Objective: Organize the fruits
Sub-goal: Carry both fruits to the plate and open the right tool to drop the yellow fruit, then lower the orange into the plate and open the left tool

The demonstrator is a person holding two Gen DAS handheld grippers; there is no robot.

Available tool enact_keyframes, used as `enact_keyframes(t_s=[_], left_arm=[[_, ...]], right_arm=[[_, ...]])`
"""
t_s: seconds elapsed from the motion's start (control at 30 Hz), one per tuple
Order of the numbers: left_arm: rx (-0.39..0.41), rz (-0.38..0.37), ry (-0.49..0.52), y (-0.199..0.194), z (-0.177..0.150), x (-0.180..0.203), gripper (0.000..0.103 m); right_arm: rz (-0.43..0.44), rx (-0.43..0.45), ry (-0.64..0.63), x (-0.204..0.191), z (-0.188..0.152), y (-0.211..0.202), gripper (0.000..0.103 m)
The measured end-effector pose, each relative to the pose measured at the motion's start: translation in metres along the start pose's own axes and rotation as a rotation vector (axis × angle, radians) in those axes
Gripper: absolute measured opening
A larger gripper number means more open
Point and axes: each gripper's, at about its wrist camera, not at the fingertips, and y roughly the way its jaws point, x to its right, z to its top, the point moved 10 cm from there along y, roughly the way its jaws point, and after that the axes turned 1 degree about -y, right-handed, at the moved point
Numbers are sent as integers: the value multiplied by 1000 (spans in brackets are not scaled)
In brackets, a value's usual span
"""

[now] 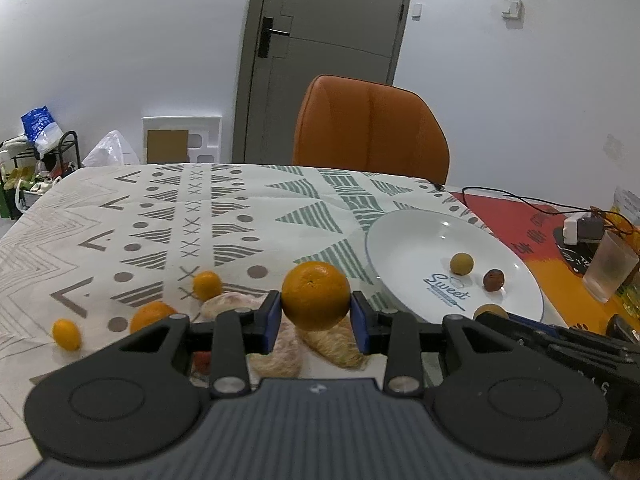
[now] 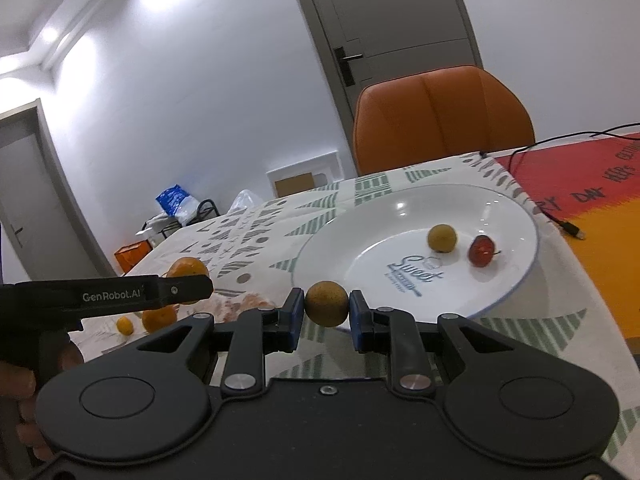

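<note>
Fruits are split between the white plate [image 2: 516,280] and the patterned tablecloth [image 1: 120,216], and you hold one in each tool. Your left gripper [image 1: 316,314] pinches an orange [image 1: 315,295] between its blue pads, lifted clear of the cloth. Your right gripper [image 2: 325,312] pinches a small brown fruit [image 2: 326,303] just at the plate's near rim.

To finish this step well, I judge you should carry the brown fruit further over the rim, lower it into the flat centre beside the other small ones, and only then spread the pads; round fruit released on the sloped wall will likely roll. Keep the left tool back until the right is clear, since the two sit close together. The orange is firm, so a light squeeze should do.

Counted: on the plate, one yellow-brown fruit [image 2: 441,237] and one red fruit [image 2: 482,251]. On the cloth in the left view, three orange citrus: two small [image 1: 207,285] [image 1: 66,334] and one larger [image 1: 152,316]. Pale, fibrous-looking pieces [image 1: 336,344] lie under the left gripper; I cannot tell what they are, nor their exact number.
</note>
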Motion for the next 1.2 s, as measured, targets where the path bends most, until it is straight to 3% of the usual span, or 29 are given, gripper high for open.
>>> enact_keyframes(t_s=[0.43, 0.53, 1.2], left_arm=[[-2, -29, 37, 12, 6, 29, 35], [-3, -38, 45, 15, 6, 36, 35], [-3, -109, 93, 27, 11, 84, 35]], right_arm=[[-37, 22, 35, 25, 5, -3, 23], [-57, 25, 47, 32, 6, -4, 29], [-102, 45, 85, 58, 6, -29, 29]])
